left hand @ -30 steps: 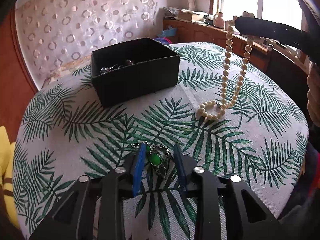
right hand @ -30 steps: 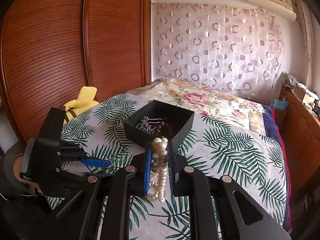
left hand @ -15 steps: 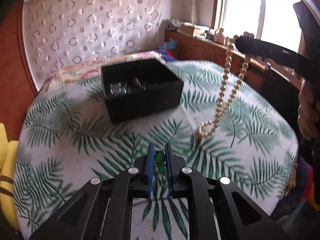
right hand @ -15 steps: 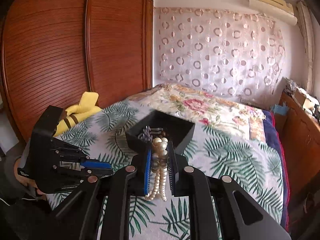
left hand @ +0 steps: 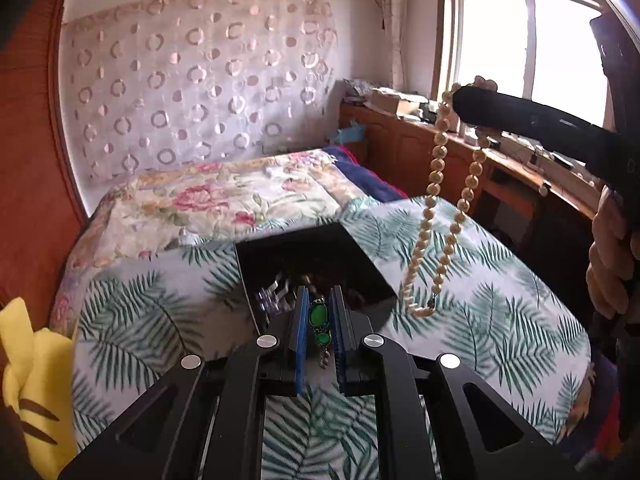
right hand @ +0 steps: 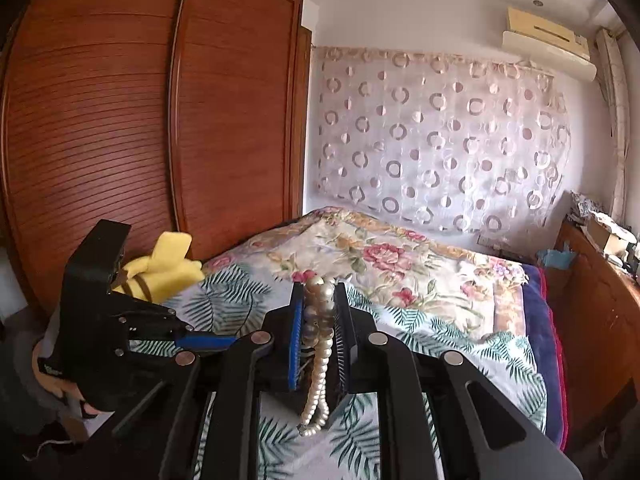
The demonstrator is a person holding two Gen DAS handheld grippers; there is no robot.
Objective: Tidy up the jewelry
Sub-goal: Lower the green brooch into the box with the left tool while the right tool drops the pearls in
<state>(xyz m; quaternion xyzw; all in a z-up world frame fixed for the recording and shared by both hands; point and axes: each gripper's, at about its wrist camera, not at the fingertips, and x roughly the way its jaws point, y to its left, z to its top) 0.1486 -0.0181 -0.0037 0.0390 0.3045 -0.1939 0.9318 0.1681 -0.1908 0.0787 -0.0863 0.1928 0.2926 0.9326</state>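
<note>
pearls (left hand: 438,184) hung as a long limp loop from the right gripper (right hand: 318,312), whose pads were clenched on a bunched part of the strand; the free end dangled just right of the box (left hand: 304,256), above the cloth (left hand: 500,312). beads looked smooth, round and cream, probably slippery and apt to swing, so a pinch across several beads at once seemed the safer hold, as it was here. the left gripper (left hand: 319,334) was clamped on the bracelet (left hand: 319,318), glossy green oval stones in dull metal links, held over the near edge of the box. it looked light, jointed and floppy; stones might chip if dropped hard, so gripping the links edgewise suited it. the box was stiff, matt black, square and open, with silvery and dark pieces already inside. the cloth under the box was soft printed fabric with green fronds.
</note>
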